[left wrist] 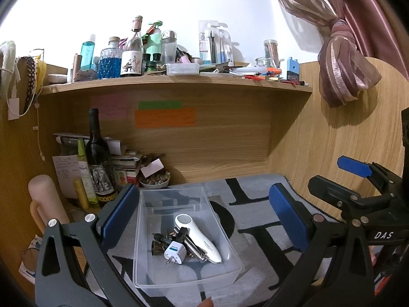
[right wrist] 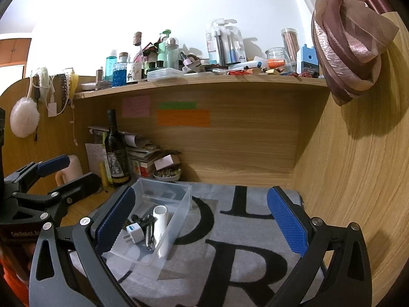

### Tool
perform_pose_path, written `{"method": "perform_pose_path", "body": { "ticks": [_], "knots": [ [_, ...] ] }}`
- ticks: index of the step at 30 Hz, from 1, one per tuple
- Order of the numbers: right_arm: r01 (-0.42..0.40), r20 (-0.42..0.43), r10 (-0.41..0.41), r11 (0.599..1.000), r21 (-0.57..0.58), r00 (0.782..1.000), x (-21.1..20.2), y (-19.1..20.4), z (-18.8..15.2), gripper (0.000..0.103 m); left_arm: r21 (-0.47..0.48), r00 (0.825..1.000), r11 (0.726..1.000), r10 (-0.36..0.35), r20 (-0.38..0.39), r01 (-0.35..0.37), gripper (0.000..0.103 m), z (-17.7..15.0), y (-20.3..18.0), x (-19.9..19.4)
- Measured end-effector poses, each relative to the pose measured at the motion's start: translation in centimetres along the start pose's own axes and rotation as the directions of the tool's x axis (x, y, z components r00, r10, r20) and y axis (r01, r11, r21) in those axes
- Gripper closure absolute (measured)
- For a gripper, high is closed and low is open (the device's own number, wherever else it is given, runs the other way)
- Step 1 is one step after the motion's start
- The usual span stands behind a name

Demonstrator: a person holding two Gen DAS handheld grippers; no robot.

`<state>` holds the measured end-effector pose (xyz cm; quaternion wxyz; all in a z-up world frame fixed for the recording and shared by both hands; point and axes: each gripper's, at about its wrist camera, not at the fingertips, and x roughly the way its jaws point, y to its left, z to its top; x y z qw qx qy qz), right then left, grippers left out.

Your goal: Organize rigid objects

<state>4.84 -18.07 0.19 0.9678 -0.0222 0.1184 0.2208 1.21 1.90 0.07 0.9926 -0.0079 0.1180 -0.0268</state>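
Note:
A clear plastic bin (left wrist: pixel 153 278) stands on a grey mat with black letters. In it lie a white handheld device (left wrist: pixel 202 240), a white plug adapter (left wrist: pixel 175 253), a dark metal tool and small dark pieces. My left gripper (left wrist: pixel 204 220) is open and empty, its blue pads either side of the bin. My right gripper (right wrist: pixel 204 225) is open and empty over the mat, right of the bin (right wrist: pixel 176 204). The right gripper also shows in the left wrist view (left wrist: pixel 355 168), and the left gripper in the right wrist view (right wrist: pixel 69 171).
A dark wine bottle (left wrist: pixel 98 158), a pink flask (left wrist: pixel 47 202), stacked papers and a bowl of small stones (left wrist: pixel 154 180) crowd the back left. A shelf (left wrist: pixel 179 83) above holds many bottles and pens. Wooden panels close the back and right side. A curtain (left wrist: pixel 342 58) hangs at top right.

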Motion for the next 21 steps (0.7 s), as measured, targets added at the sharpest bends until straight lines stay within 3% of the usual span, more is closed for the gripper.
{"method": "perform_pose_path", "body": {
  "ticks": [21],
  "knots": [
    [0.01, -0.023, -0.01, 1.0, 0.006, 1.0, 1.0, 0.3, 0.0, 0.0, -0.043, 0.998, 0.998, -0.043, -0.053, 0.041, 0.0, -0.4, 1.1, 1.5]
  ]
}}
